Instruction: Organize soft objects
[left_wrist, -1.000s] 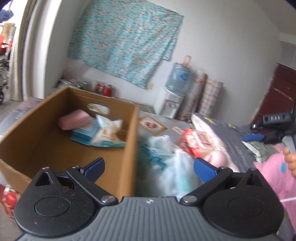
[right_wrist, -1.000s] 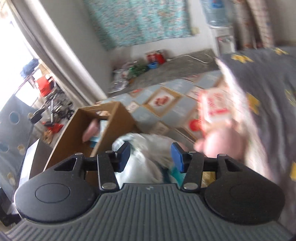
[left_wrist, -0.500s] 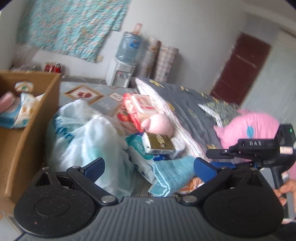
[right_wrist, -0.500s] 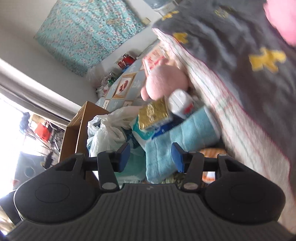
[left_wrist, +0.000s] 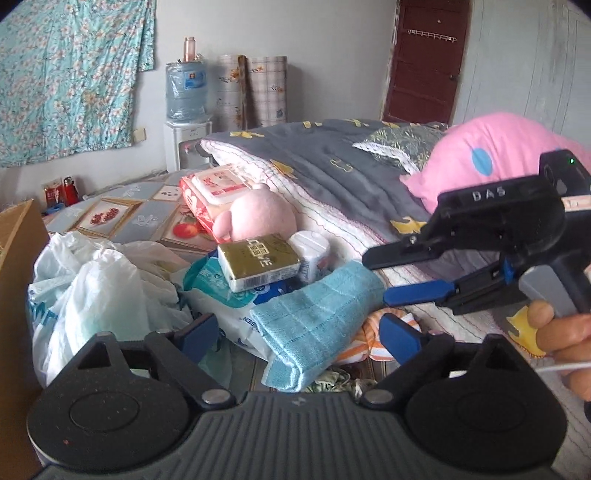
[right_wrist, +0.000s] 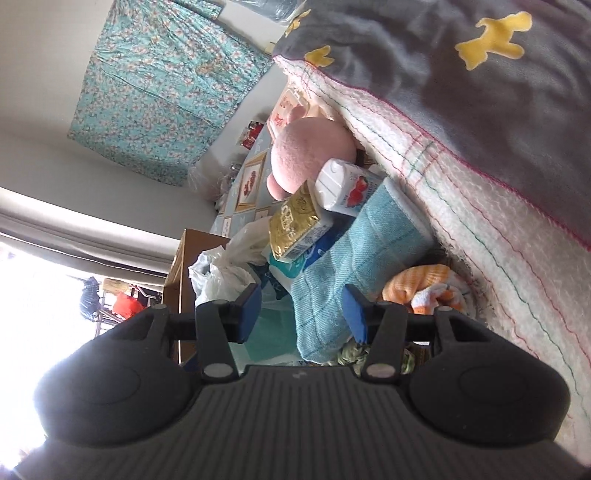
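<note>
A pale wall (left_wrist: 295, 44) backed the room, hung with a turquoise floral cloth (left_wrist: 70, 74). Right of the cloth stood a water dispenser (left_wrist: 186, 110), then two rolls of patterned sheeting (left_wrist: 251, 92), then a dark red door (left_wrist: 424, 62). Below the cloth lay a patterned floor mat (left_wrist: 122, 214). Daylight glared through a bright opening (right_wrist: 40, 288).

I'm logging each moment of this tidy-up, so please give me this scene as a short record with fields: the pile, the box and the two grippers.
pile: blue towel, gold pack, pink plush, white plastic bag, on the floor beside the bed
box: cardboard box at left edge, contents out of view
left gripper: jaws closing, nothing gripped, above the towel
right gripper: open, facing the towel's end, nothing held
</note>
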